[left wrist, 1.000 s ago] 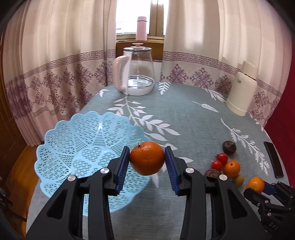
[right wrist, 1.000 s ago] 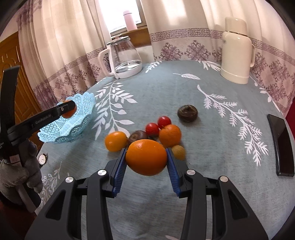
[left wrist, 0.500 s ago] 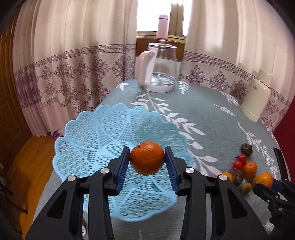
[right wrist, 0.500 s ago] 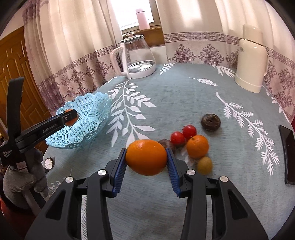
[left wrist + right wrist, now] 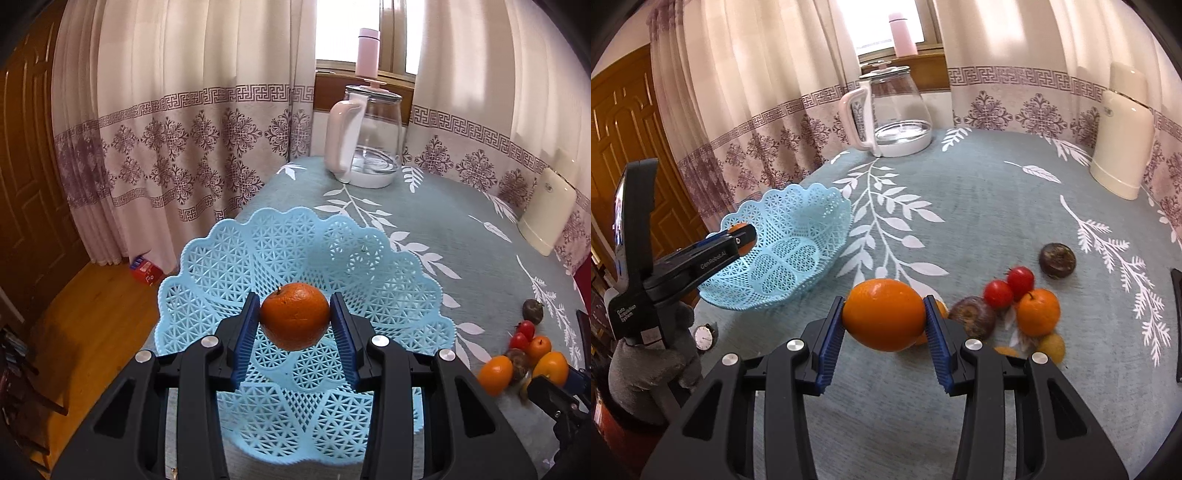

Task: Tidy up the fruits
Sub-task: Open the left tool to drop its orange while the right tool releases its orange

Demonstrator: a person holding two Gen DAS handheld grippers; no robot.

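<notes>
- Left gripper (image 5: pixel 294 320): blue-padded jaws clamped on a round, dark-orange tangerine with a stem nub (image 5: pixel 294 316), held above the pale-blue lattice plastic basket (image 5: pixel 236 266).
- Right gripper (image 5: pixel 884 320): jaws closed on a smooth, oval orange fruit (image 5: pixel 884 314), held over the teal leaf-print tablecloth (image 5: pixel 979 206).
- Loose fruit cluster just beyond: two red cherry tomatoes (image 5: pixel 1008 286), a small orange tangerine (image 5: pixel 1038 312), two brown round fruits (image 5: pixel 1057 260).
- Far edge: glass kettle with pink handle (image 5: pixel 892 114); cream thermos (image 5: pixel 1123 133).
</notes>
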